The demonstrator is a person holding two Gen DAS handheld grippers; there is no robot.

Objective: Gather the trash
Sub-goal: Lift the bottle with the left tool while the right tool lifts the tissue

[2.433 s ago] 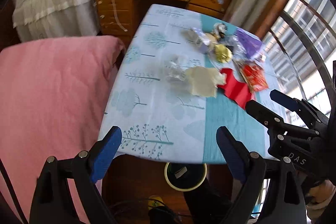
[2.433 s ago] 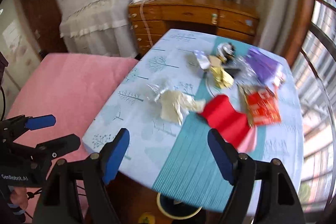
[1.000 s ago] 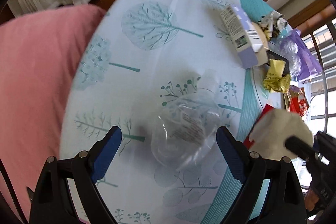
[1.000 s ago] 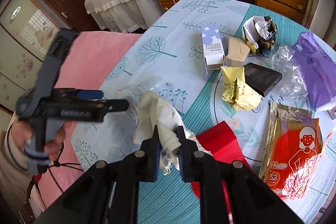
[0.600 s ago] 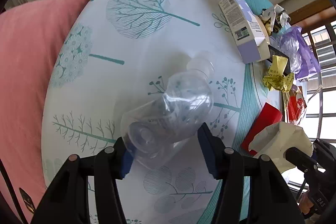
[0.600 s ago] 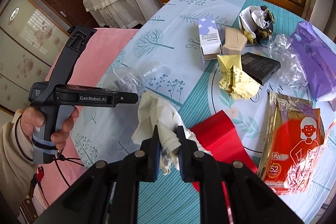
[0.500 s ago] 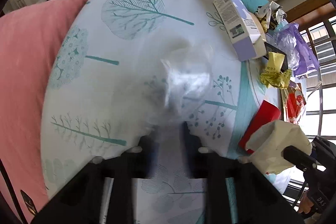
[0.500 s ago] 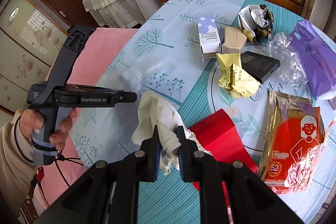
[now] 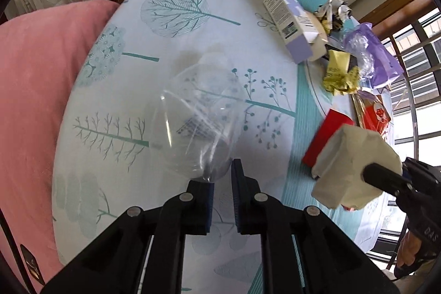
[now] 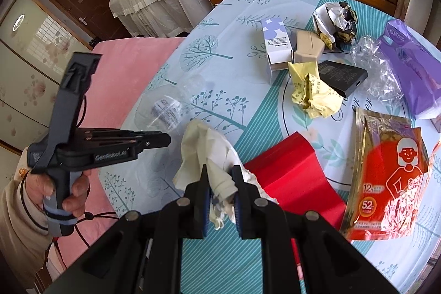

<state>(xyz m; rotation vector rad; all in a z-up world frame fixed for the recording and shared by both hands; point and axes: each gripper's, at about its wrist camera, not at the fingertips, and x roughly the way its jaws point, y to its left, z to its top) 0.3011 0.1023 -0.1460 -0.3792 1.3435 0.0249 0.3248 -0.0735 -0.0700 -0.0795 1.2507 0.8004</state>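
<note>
My left gripper [image 9: 222, 178] is shut on the edge of a clear crumpled plastic bottle [image 9: 198, 123], held just above the tree-patterned tablecloth [image 9: 176, 7]. The bottle also shows faintly in the right wrist view [image 10: 168, 109], ahead of the left gripper [image 10: 162, 141]. My right gripper [image 10: 219, 183] is shut on a cream crumpled tissue [image 10: 206, 153], lifted over the cloth; the tissue shows in the left wrist view [image 9: 352, 167] at the right.
More litter lies on the table: a red card [image 10: 292, 175], a red-and-gold packet [image 10: 391, 178], yellow crumpled paper [image 10: 314, 90], a black box [image 10: 341, 76], a white-purple carton [image 10: 275, 43], purple bag [image 10: 410, 68]. A pink bed [image 9: 30, 106] lies left.
My left gripper has closed from wide open onto the clear bottle. My right gripper keeps holding the tissue, almost still.
</note>
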